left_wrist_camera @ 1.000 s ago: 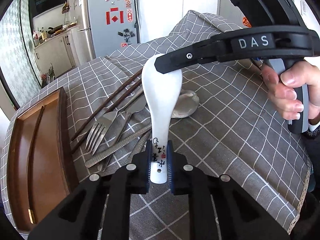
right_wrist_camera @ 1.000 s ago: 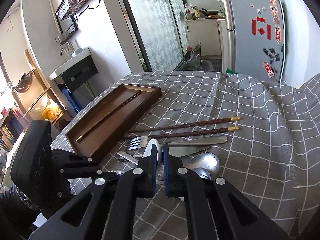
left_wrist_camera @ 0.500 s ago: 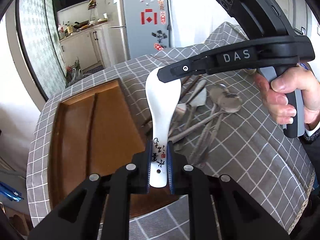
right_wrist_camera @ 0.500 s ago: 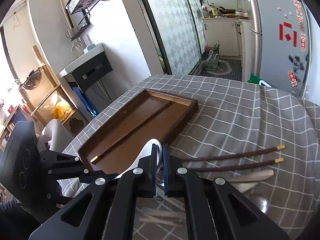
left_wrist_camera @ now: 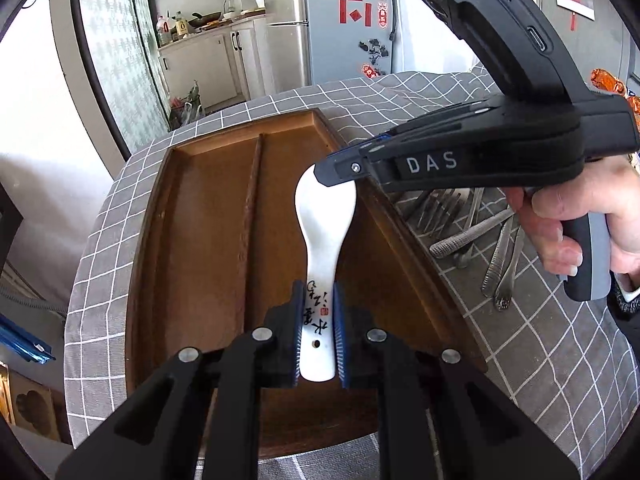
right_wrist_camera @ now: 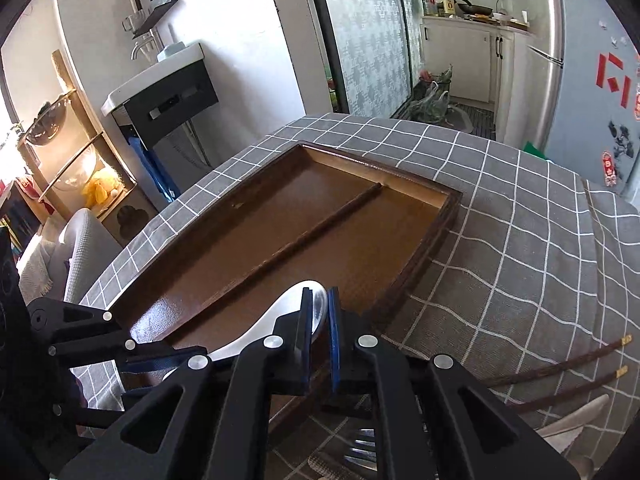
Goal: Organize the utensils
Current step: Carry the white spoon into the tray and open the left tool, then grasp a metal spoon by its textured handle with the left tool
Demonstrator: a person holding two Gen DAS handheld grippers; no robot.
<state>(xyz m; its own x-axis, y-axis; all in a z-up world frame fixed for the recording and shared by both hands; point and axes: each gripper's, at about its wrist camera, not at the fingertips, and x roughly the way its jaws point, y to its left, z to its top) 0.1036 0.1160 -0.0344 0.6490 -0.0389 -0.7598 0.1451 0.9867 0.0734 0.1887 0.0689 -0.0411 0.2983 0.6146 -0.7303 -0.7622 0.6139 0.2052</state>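
Left gripper (left_wrist_camera: pixel 318 336): clamped on white ceramic spoon (left_wrist_camera: pixel 325 240), black calligraphy, over wooden tray (left_wrist_camera: pixel 200 240). Right gripper (right_wrist_camera: pixel 319 336), "DAS" label, 2 o'clock: jaws near-closed, empty.

Black left gripper (left_wrist_camera: pixel 318 334) with blue pads, silver screws; right gripper (left_wrist_camera: pixel 340 166) marked "DAS", seemingly dark-cuffed.

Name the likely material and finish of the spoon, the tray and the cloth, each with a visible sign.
Spoon: probably glazed ceramic; glossy white, with black brush characters and a red seal.
Tray: looks like dark-stained wood with a satin sheen; light reflects off its floor.
Cloth: woven fabric, matte grey with white grid lines; it creases and drapes over the edge.
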